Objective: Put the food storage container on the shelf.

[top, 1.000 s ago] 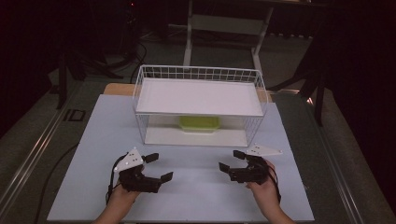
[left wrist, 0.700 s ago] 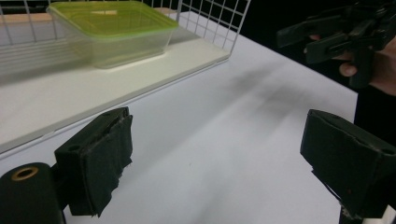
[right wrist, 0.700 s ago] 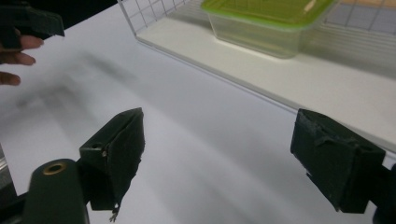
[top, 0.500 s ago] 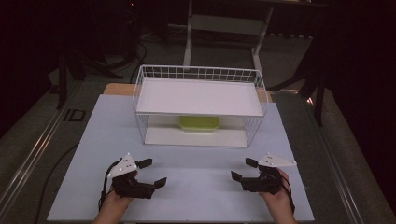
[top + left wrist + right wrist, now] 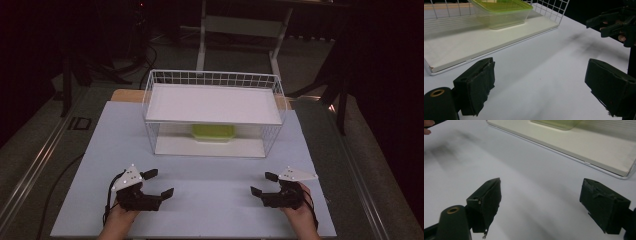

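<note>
Grippers idle: left gripper (image 5: 159, 183) and right gripper (image 5: 264, 183) both gaping, empty. Green container (image 5: 214, 132) sits under wire rack (image 5: 150, 95) shelf; approach low, level, square-on.

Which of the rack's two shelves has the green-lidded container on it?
The bottom shelf: the container sits on it toward the back, under the top shelf, which is bare.
</note>
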The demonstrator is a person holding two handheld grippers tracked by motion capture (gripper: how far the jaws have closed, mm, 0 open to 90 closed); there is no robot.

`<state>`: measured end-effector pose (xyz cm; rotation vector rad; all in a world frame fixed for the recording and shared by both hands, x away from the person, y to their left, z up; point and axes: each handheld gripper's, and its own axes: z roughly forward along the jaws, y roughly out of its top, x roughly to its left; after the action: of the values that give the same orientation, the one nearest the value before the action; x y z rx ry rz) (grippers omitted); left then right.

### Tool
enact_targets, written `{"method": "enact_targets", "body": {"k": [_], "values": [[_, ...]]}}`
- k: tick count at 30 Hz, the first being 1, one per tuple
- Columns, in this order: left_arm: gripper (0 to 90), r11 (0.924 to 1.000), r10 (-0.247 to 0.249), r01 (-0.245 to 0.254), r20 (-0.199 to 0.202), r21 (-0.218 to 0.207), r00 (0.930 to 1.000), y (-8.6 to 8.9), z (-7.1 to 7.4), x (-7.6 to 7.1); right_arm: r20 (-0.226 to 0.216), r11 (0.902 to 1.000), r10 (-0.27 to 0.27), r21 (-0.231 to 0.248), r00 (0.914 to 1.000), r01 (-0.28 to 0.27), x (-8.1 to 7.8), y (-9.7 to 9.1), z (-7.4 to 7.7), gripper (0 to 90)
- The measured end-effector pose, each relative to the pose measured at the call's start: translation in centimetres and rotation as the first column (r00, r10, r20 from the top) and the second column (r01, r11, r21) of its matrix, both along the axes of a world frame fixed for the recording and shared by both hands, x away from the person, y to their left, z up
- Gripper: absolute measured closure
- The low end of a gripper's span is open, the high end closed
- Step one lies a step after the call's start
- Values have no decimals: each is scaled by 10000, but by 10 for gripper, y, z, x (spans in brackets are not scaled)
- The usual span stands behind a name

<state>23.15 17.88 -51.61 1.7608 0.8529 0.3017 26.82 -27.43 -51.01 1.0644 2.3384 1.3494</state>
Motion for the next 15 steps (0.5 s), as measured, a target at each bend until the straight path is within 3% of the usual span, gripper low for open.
{"method": "enact_targets", "body": {"k": [8, 15], "values": [[101, 9998, 100, -100, -13, 166, 9999, -4, -2, 3, -16, 9993, -378, 18, 9993, 378, 7, -5, -6, 174], [101, 9998, -63, 60, -138, -185, 9999, -4, -2, 1, 26, 9989, -423, 190, 9991, 422, 6, -12, -3, 174]]}}
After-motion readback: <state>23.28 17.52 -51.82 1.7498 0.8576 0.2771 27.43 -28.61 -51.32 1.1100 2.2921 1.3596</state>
